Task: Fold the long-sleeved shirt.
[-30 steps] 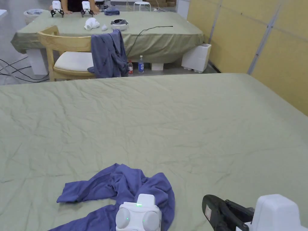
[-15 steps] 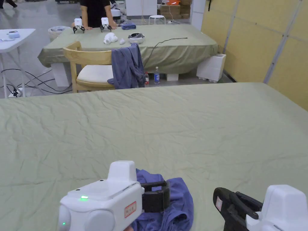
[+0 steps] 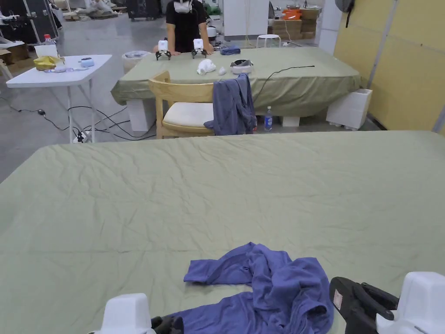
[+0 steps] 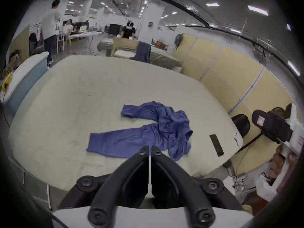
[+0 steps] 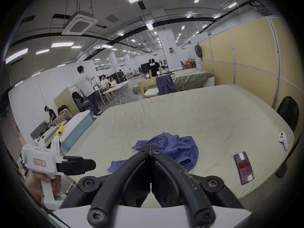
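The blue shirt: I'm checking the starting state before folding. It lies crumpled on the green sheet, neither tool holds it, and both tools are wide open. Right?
Not quite. The blue shirt does lie crumpled on the green sheet with neither tool holding it, but both tools are shut, not wide open. The left gripper view shows the left tool with its jaws together, and the right gripper view shows the right tool the same.

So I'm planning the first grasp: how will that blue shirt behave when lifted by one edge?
The blue shirt lies crumpled, so it is probably floppy and will drape. Its trailing sleeve would likely drag across the green sheet rather than slide cleanly.
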Available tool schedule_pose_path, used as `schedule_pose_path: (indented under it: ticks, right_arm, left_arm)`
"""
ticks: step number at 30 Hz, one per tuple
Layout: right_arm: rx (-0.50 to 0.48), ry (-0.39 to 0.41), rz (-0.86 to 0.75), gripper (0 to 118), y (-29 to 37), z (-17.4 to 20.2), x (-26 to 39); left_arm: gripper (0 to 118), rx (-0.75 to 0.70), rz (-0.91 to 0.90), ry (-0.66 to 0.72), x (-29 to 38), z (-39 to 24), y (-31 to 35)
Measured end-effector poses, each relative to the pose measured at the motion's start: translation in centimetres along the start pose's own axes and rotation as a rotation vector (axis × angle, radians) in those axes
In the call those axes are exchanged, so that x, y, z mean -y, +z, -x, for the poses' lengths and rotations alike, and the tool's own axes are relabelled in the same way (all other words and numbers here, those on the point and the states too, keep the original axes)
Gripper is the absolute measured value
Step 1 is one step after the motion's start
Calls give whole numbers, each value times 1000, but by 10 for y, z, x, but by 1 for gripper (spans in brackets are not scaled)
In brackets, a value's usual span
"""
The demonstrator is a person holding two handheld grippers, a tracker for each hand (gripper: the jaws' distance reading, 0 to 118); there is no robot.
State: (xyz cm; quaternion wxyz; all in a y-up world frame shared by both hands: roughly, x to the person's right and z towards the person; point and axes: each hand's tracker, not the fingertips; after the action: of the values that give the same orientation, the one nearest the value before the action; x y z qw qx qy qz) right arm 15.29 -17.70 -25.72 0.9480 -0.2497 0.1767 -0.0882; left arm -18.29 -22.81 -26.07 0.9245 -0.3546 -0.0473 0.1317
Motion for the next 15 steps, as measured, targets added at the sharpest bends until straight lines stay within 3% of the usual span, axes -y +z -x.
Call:
schedule_pose_path:
  ticks: [2, 3, 9, 15]
  right_arm:
    - [-1, -3, 3, 2, -4, 0, -1]
    - [1, -6, 7, 2, -6, -2, -1]
    - [47, -28, 59, 2, -29, -22, 2]
    - [108, -63, 127, 2, -53, -51, 10]
  left_arm:
    - [103, -8, -20, -20, -13, -2, -18]
    - [117, -17, -22, -34, -20, -4, -36]
    - [117, -103, 30, -209, -58, -19, -176]
    - [114, -117, 226, -162, -63, -1, -338]
